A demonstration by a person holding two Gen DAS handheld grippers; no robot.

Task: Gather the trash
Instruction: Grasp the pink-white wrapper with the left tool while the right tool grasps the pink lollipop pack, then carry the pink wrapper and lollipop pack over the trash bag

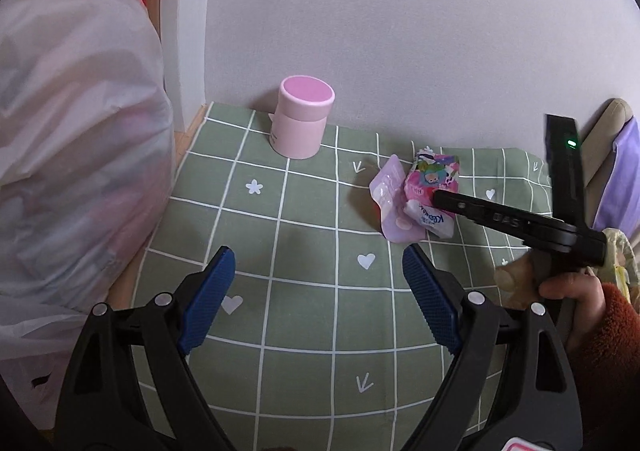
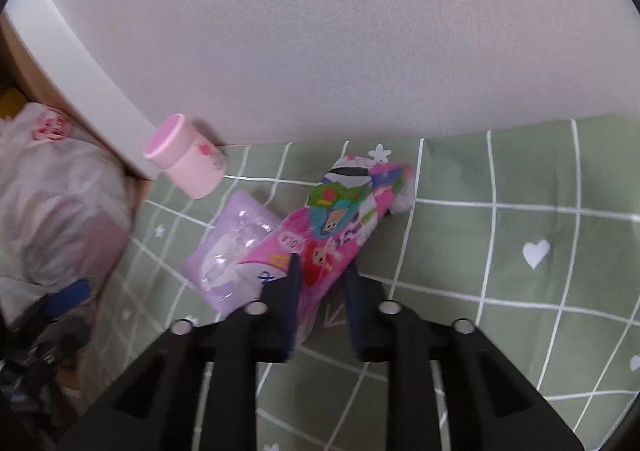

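A pink cartoon-printed tissue pack [image 2: 340, 227] lies on the green checked tablecloth [image 2: 520, 311], partly over a lilac wipes pack [image 2: 232, 251]. My right gripper [image 2: 320, 271] is shut on the near end of the cartoon pack. In the left wrist view the same packs [image 1: 428, 187] lie at the right with the right gripper [image 1: 440, 197] on them. My left gripper [image 1: 316, 279] is open and empty above the cloth. A white plastic bag [image 1: 72, 155] bulges at the left.
A pink lidded cylinder [image 1: 302, 117] stands at the back by the wall. The table's wooden edge [image 1: 120, 283] runs along the left, next to the bag. A chair with purple fabric [image 1: 616, 175] is at the far right.
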